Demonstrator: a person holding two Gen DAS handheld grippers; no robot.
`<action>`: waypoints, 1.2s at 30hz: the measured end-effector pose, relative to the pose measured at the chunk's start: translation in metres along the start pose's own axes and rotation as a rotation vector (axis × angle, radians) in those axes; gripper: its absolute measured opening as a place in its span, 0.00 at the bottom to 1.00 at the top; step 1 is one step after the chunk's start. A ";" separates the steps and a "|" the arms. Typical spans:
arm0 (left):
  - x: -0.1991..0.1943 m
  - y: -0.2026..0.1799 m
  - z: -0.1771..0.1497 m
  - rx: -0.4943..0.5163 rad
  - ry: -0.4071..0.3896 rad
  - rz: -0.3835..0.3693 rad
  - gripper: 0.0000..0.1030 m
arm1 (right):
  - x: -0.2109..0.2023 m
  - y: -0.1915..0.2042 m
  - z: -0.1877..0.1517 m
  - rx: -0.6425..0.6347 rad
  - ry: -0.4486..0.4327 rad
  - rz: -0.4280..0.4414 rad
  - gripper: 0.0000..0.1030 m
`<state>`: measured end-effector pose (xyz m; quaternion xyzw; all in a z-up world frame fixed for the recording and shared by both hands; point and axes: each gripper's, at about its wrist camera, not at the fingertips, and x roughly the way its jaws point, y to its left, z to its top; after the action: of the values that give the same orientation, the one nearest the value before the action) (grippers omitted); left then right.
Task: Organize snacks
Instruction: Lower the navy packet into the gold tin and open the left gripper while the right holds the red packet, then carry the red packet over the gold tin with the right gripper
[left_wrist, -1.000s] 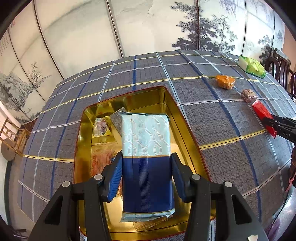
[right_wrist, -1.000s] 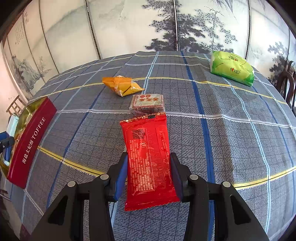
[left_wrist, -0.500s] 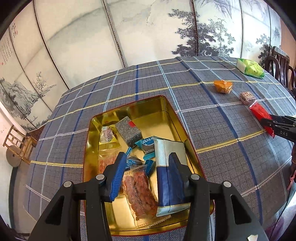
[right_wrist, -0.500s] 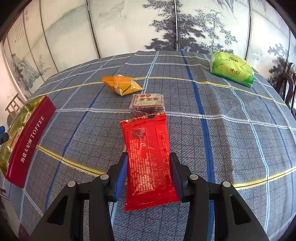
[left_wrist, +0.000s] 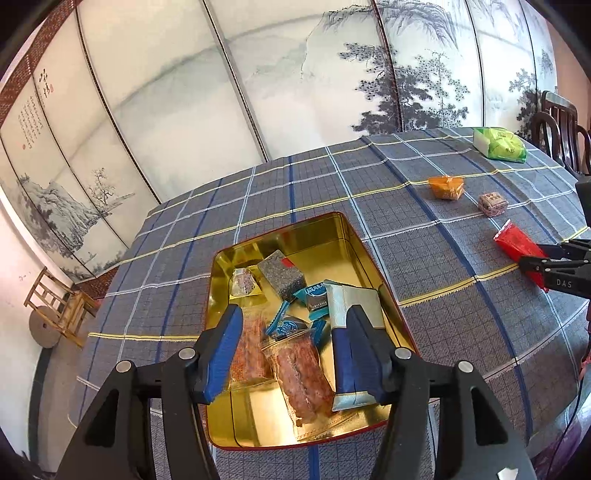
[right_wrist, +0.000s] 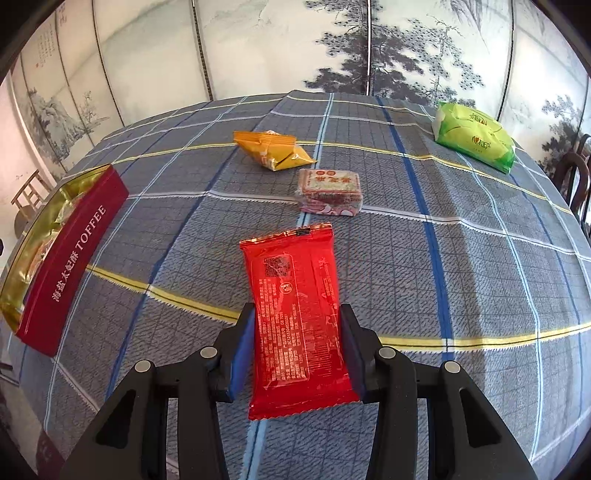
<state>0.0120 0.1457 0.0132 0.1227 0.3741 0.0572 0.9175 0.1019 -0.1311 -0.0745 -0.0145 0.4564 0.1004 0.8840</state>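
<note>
A gold tin (left_wrist: 258, 428) with red outer walls (right_wrist: 70, 266) holds several snacks, among them a blue-and-pale packet (left_wrist: 351, 317) lying at its right side. My left gripper (left_wrist: 295, 350) is open and empty above the tin. My right gripper (right_wrist: 297, 350) is shut on a red packet (right_wrist: 295, 317) that lies on the checked tablecloth; it also shows in the left wrist view (left_wrist: 517, 247). An orange packet (right_wrist: 273, 149), a small brown wrapped block (right_wrist: 330, 188) and a green bag (right_wrist: 472, 136) lie farther out.
The round table's cloth (right_wrist: 480, 277) drops off at its edges. A dark wooden chair (left_wrist: 561, 125) stands at the far right and a small wooden stool (left_wrist: 59, 310) on the floor at the left. Painted screen panels stand behind the table.
My left gripper let go of the blue-and-pale packet, which now lies in the tin, and rose back from it. My right gripper stayed on the red packet.
</note>
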 end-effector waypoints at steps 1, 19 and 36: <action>-0.001 0.001 0.000 -0.004 -0.003 -0.001 0.57 | -0.002 0.004 -0.002 0.003 0.002 0.010 0.43; -0.009 0.025 -0.010 -0.069 -0.025 -0.024 0.66 | -0.054 0.102 0.023 -0.101 -0.063 0.179 0.43; -0.004 0.049 -0.026 -0.136 -0.004 -0.023 0.84 | -0.030 0.212 0.053 -0.197 -0.003 0.321 0.43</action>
<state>-0.0097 0.1971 0.0116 0.0559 0.3689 0.0718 0.9250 0.0873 0.0784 -0.0055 -0.0279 0.4397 0.2844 0.8515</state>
